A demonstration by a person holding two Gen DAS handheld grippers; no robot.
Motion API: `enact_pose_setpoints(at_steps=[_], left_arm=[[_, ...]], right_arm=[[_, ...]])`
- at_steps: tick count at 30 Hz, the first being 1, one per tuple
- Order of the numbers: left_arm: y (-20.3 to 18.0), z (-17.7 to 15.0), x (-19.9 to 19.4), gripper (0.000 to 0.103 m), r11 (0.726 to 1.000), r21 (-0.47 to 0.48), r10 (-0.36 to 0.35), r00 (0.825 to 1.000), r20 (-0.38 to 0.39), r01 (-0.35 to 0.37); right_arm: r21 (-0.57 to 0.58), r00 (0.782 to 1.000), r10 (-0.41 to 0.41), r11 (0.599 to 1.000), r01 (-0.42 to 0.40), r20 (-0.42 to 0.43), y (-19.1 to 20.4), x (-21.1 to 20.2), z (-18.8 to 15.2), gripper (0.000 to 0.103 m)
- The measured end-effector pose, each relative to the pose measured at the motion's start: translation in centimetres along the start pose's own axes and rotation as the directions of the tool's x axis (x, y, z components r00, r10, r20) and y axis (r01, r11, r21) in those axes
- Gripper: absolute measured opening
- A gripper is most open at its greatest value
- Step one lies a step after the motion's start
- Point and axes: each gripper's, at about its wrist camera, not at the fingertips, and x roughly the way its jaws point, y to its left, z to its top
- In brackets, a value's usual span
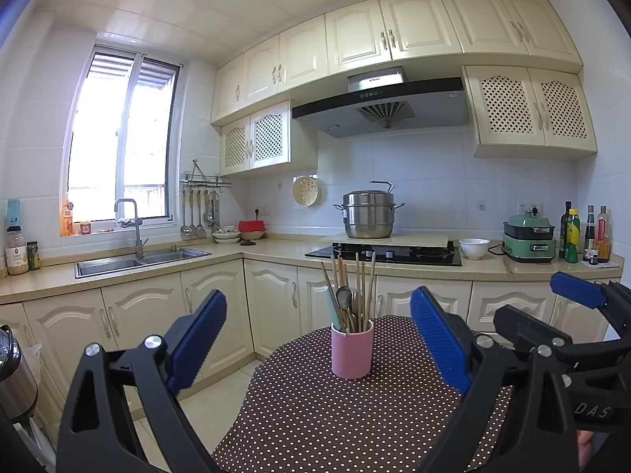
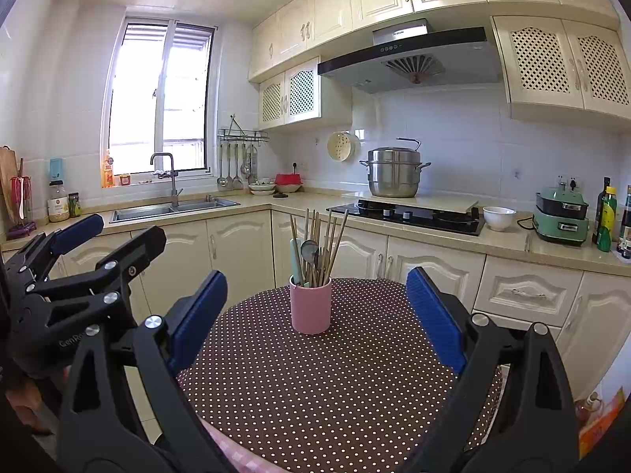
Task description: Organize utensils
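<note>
On table, centre: pink cup [image 1: 352, 351] upright on dotted cloth [image 1: 355, 414], well back from near edge.
Cup contents: chopsticks [image 1: 364, 287], metal spoon [image 1: 344, 297], pale green handle [image 1: 332, 311]; all standing, fanned out, leaning on rim. Likely bundled upright so handles can be picked singly from above.
Loose utensils on cloth: none seen; sorting probably not begun, or already finished, cannot tell which.
Left gripper [image 1: 318, 339]: jaws wide apart, nothing between pads, cup framed in gap but well ahead, not touching.
Right gripper [image 2: 316, 317]: jaws wide apart, empty, cup centred in gap, near but apart.
Gripper relation: side by side, both aimed at cup; right one visible at right edge of left view, left one at left edge of right view.
Why held so: both open and level with cup, likely ready to reach for a utensil, or one to steady cup while other pulls.
Next move judgement: fine pinch on thin stick needed; cup may tip if pulled sideways.
Surroundings: counter [image 2: 394, 207], sink [image 2: 173, 209], stove [image 2: 406, 215], steel pot [image 2: 394, 173], hanging ladles [image 2: 234, 169] on wall rail.
</note>
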Motion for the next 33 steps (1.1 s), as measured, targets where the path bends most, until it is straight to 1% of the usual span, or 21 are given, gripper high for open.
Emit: enact_pose_setpoints(at_steps=[33], left_arm=[[-0.05,-0.31,0.06,0.092,1.0,0.01,-0.002,1.0,-0.01,0.002]], right_arm=[[0.005,1.0,-0.005,1.0,0.005,-0.009,-0.1,-0.22,-0.67,0.091]])
